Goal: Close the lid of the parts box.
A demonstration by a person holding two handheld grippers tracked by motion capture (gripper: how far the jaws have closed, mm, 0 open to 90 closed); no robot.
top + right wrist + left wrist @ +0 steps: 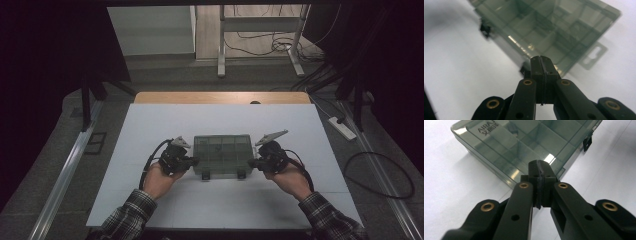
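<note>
At the middle of the white worktop (pixel 150 120), the left gripper (pixel 194 161) has its black jaws pressed together with nothing between them, the tips right at the 9 o'clock end of a storage box (pixel 222 154). The right gripper (pixel 251 162) is likewise closed on nothing, its tips at the box's 3 o'clock end. In the left gripper view, the left gripper (pixel 539 166) shows matte black plastic links with brass bushings, its tip over the box's near corner. The box (pixel 524 142) is smoky, see-through plastic, flat and rectangular, with glossy reflections on its lid, inner dividers forming compartments and pale lettering at one corner. A black latch (pixel 587 142) sits on its long side. In the right gripper view, the right gripper (pixel 541 58) meets the box (pixel 544 27) at its edge, and a hanging tab (pixel 593 56) juts from the short end. Around the box the smooth worktop lies bare towards 12, 6, 9 and 3 o'clock, well short of its edges.
</note>
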